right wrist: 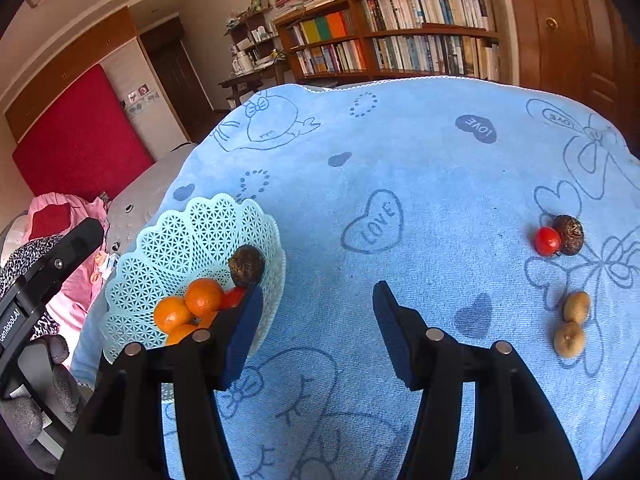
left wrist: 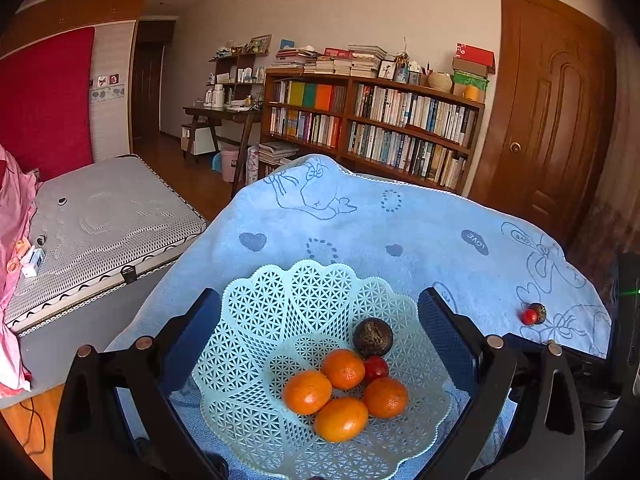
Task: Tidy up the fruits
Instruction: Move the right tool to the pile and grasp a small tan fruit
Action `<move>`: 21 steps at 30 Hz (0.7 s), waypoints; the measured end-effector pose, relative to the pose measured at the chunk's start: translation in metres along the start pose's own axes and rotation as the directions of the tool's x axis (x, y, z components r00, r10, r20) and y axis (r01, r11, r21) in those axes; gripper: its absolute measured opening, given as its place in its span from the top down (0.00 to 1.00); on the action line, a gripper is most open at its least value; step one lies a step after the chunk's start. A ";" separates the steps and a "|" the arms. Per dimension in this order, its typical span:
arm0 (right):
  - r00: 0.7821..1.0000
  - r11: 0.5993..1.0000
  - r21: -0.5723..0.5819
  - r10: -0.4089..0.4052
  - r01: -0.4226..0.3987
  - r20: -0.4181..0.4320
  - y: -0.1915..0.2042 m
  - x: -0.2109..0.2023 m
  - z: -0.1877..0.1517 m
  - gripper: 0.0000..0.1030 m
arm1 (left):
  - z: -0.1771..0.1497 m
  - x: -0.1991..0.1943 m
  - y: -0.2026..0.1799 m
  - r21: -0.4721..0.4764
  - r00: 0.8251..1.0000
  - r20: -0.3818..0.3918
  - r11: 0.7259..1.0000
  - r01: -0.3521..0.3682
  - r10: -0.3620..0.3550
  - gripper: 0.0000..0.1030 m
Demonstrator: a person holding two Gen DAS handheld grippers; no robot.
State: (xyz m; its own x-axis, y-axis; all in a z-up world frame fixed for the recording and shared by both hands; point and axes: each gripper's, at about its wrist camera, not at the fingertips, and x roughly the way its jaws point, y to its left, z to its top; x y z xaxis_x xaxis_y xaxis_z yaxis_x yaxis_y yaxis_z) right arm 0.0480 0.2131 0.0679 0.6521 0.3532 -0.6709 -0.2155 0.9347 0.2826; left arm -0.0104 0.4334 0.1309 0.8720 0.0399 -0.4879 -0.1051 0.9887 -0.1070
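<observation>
A pale green lattice basket [left wrist: 280, 304] [right wrist: 188, 232] stands on the blue towel [left wrist: 400, 224] [right wrist: 400, 168]. It holds several oranges [left wrist: 344, 368] [right wrist: 204, 296], a red tomato [left wrist: 376, 367] [right wrist: 234, 297] and a dark brown wrinkled fruit [left wrist: 373, 337] [right wrist: 247, 266]. My left gripper [left wrist: 320, 304] is open, its fingers on either side of the basket. My right gripper [right wrist: 318, 296] is open over bare towel, just right of the basket. On the towel to the right lie a red tomato [left wrist: 529, 317] [right wrist: 547, 241] touching a dark fruit [left wrist: 538, 312] [right wrist: 569, 234], and two tan fruits [right wrist: 576, 306] [right wrist: 569, 340].
The towel covers a table whose far edge drops off toward a wooden bookshelf [left wrist: 376, 124] and a brown door [left wrist: 552, 120]. A bed [left wrist: 104, 220] lies to the left. Part of the left gripper's body [right wrist: 44, 276] and a gloved hand [right wrist: 60, 384] show left of the basket.
</observation>
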 end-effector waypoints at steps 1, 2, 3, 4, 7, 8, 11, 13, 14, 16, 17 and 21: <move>1.000 1.000 0.007 -0.008 0.008 -0.001 -0.005 -0.001 -0.001 0.44 | -0.001 0.000 -0.002 0.004 1.000 -0.002 1.000 0.002 -0.002 0.03; 1.000 1.000 0.016 -0.018 0.018 -0.001 -0.010 -0.002 -0.001 0.44 | -0.002 0.001 -0.004 0.008 1.000 -0.004 1.000 0.005 -0.004 0.03; 1.000 0.999 0.026 -0.026 0.026 -0.001 -0.014 -0.003 -0.002 0.44 | -0.002 0.001 -0.006 0.013 1.000 -0.006 1.000 0.007 -0.007 0.03; 0.999 0.999 0.034 -0.033 0.033 -0.001 -0.019 -0.003 -0.003 0.44 | -0.003 0.002 -0.008 0.018 1.000 -0.008 1.000 0.009 -0.009 0.03; 0.998 0.997 0.057 -0.060 0.059 0.001 -0.033 -0.007 -0.005 0.44 | -0.006 0.003 -0.014 0.032 1.000 -0.014 0.999 0.017 -0.016 0.03; 0.998 0.995 0.066 -0.070 0.070 0.001 -0.038 -0.008 -0.005 0.44 | -0.007 0.003 -0.016 0.036 1.000 -0.017 0.999 0.020 -0.019 0.03; 0.994 0.989 0.093 -0.112 0.111 0.001 -0.055 -0.010 -0.008 0.44 | -0.010 0.004 -0.023 0.051 0.999 -0.024 0.998 0.031 -0.030 0.03; 0.990 0.983 0.116 -0.142 0.141 0.001 -0.068 -0.012 -0.010 0.44 | -0.013 0.004 -0.028 0.065 0.999 -0.029 0.997 0.039 -0.037 0.03; 0.989 0.980 0.129 -0.151 0.150 -0.001 -0.074 -0.014 -0.011 0.44 | -0.014 0.004 -0.031 0.073 0.999 -0.031 0.996 0.042 -0.040 0.03; 0.985 0.973 0.152 -0.173 0.171 -0.004 -0.087 -0.016 -0.012 0.44 | -0.016 0.005 -0.036 0.090 0.998 -0.039 0.995 0.051 -0.047 0.03; 0.983 0.970 0.164 -0.184 0.182 -0.005 -0.093 -0.017 -0.013 0.44 | -0.018 0.005 -0.038 0.096 0.998 -0.041 0.994 0.054 -0.050 0.03; 0.976 0.955 0.205 -0.217 0.212 -0.001 -0.114 -0.025 -0.015 0.44 | -0.022 0.007 -0.046 0.116 0.997 -0.053 0.991 0.064 -0.058 0.03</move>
State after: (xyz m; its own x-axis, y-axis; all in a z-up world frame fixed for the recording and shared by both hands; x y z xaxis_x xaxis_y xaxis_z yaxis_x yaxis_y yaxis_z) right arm 0.0457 0.0983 0.0421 0.6824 0.1422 -0.7170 0.0814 0.9600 0.2680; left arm -0.0102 0.3853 0.1135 0.8501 -0.0256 -0.5260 0.0075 0.9993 -0.0366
